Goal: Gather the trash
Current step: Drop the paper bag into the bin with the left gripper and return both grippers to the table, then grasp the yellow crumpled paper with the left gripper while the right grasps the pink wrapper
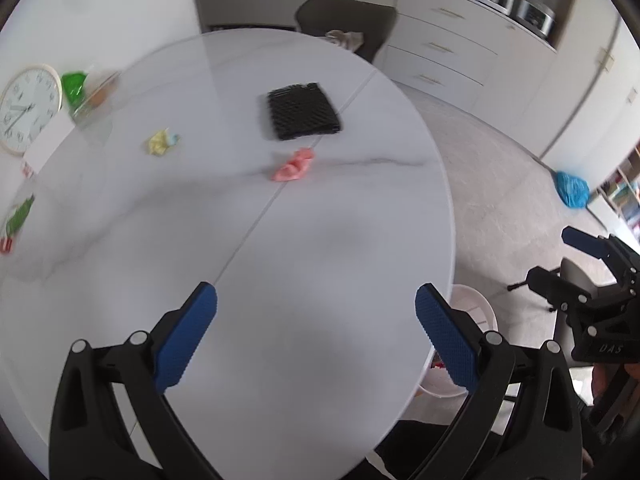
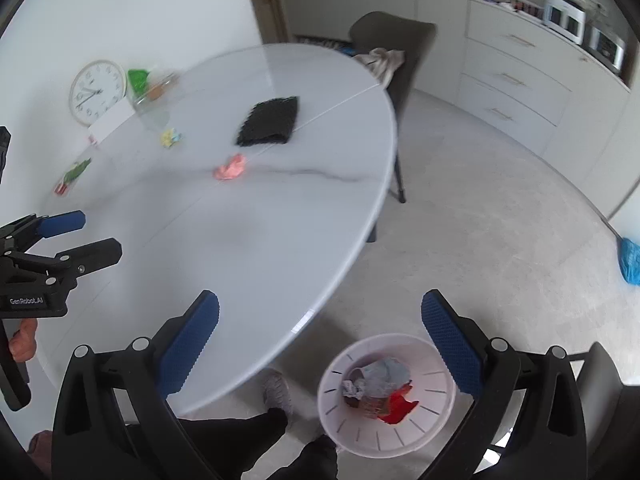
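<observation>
White marble-look oval table fills most of both views, seam line running across the middle. Dark chair at far end with cloth draped on it. White slotted trash bin on floor beside the table's near edge, already holding grey, brown and red scraps; in the right wrist view it sits low between the right tongs' fingers, closer to the right one. Black mesh mat lies flat mid-table. Wall clock leans at far left edge. Trash left on table: pink crumpled paper just in front of the mat on the seam, yellow crumpled paper further left, green wrapper near left edge. All well ahead of both tongs, nothing touching. Left gripper hovers over the near table, fingers spread wide, empty. Right gripper is over the table edge and floor, fingers spread wide, empty. Person's shoe beside bin.
</observation>
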Demonstrator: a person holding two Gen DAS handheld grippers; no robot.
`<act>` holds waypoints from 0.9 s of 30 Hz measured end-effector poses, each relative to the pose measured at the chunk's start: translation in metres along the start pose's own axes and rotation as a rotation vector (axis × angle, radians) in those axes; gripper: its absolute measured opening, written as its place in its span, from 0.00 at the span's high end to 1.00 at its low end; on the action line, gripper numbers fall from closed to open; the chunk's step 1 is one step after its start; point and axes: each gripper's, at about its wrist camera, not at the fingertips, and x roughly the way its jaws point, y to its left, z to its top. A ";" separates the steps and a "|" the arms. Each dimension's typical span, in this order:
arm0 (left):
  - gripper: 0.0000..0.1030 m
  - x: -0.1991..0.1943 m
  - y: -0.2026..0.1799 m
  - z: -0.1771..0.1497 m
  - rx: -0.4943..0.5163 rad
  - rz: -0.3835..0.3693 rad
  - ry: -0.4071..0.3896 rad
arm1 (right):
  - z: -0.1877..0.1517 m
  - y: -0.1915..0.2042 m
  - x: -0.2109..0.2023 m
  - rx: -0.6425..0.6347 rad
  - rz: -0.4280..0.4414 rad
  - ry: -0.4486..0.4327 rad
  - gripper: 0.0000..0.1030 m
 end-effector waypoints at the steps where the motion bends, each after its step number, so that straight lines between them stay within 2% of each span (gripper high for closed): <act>1: 0.07 0.000 0.007 0.000 -0.018 0.007 0.000 | 0.004 0.005 0.005 -0.007 0.003 0.010 0.02; 7: 0.07 0.011 0.066 0.019 -0.062 0.060 -0.021 | 0.046 0.042 0.049 -0.024 0.042 0.047 0.02; 12: 0.07 0.038 0.113 0.046 -0.060 0.097 -0.025 | 0.099 0.079 0.104 0.015 0.084 0.078 0.03; 18: 0.08 0.087 0.180 0.089 -0.050 0.113 -0.020 | 0.134 0.107 0.165 0.108 0.022 0.127 0.03; 24: 0.07 0.132 0.225 0.129 -0.023 0.096 -0.009 | 0.141 0.125 0.206 0.197 -0.033 0.180 0.15; 27: 0.07 0.145 0.237 0.138 -0.017 0.086 -0.010 | 0.143 0.135 0.222 0.201 -0.061 0.209 0.29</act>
